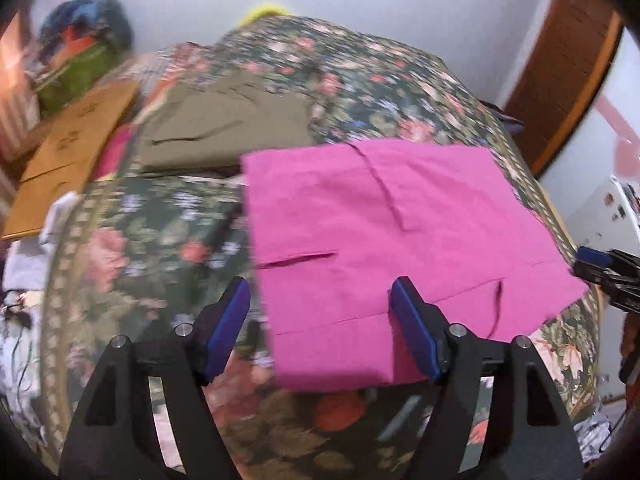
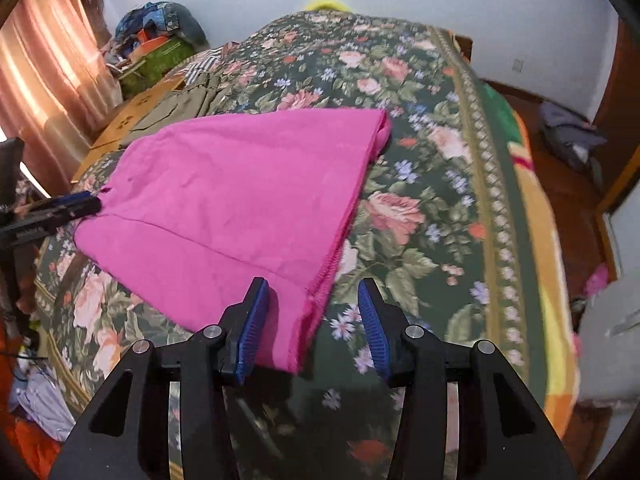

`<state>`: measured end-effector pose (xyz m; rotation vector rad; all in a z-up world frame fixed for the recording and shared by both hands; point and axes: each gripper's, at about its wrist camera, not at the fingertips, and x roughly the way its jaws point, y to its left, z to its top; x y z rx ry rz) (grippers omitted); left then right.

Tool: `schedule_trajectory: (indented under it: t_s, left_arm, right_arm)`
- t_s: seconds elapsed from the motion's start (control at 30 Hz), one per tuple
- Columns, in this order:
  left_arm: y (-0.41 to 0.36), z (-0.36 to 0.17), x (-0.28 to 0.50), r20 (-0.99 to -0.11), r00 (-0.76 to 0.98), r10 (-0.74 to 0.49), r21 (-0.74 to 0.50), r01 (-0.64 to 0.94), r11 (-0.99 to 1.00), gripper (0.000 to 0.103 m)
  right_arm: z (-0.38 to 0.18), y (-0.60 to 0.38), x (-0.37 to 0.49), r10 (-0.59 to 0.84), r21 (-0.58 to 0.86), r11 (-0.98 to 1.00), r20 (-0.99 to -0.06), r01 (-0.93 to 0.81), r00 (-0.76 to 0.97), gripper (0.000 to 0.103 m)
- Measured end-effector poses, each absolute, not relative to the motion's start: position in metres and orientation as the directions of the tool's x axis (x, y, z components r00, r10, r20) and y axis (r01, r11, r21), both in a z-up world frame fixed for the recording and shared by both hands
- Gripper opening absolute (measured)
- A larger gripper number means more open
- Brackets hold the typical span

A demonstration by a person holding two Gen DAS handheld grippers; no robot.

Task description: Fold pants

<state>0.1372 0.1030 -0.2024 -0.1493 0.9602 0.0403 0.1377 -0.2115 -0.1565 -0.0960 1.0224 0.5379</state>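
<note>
The pink pants (image 1: 392, 240) lie folded flat on the floral bedspread (image 1: 160, 240); they also show in the right wrist view (image 2: 240, 200). My left gripper (image 1: 320, 320) is open, its jaws wide apart over the near left corner of the pants, holding nothing. My right gripper (image 2: 312, 320) is open, straddling the near right corner of the pants above the bedspread (image 2: 440, 200). The right gripper shows at the right edge of the left wrist view (image 1: 600, 268). The left gripper shows at the left edge of the right wrist view (image 2: 60, 208).
Folded olive-green pants (image 1: 224, 128) lie beyond the pink ones beside a cardboard box (image 1: 68, 152). A pile of clothes and bags (image 2: 160, 36) sits at the far left by a curtain (image 2: 44, 72). The bed's right edge drops to a wooden floor (image 2: 568, 184).
</note>
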Motion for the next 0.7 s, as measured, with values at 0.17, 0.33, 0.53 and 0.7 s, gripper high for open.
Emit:
schedule_trajectory:
  t_s: [0.17,0.33,0.53,0.7]
  left_arm:
    - [0.124,-0.197,0.117,-0.811,0.576,-0.104,-0.245,-0.173,0.954,0.092]
    - [0.126,-0.213,0.107,-0.803,0.545,-0.240,-0.408,-0.210,0.889,0.092]
    - [0.118,-0.242,0.104,-0.775,0.498,-0.389,-0.555,-0.242,0.796,0.093]
    - [0.111,-0.243,0.111,-0.757,0.510,-0.409,-0.580,-0.235,0.780,0.098]
  right_arm:
    - [-0.127,-0.205,0.133,0.418,0.160,0.858,-0.771,-0.488,0.481,0.044]
    - [-0.115,-0.178,0.131,0.475,0.169,0.828,-0.718,-0.535,0.509,0.044]
    - [-0.131,-0.144,0.127,0.490,0.158,0.797,-0.732,-0.583,0.473,0.044]
    - [-0.153,-0.137,0.132,0.459,0.147,0.797,-0.779,-0.586,0.428,0.044]
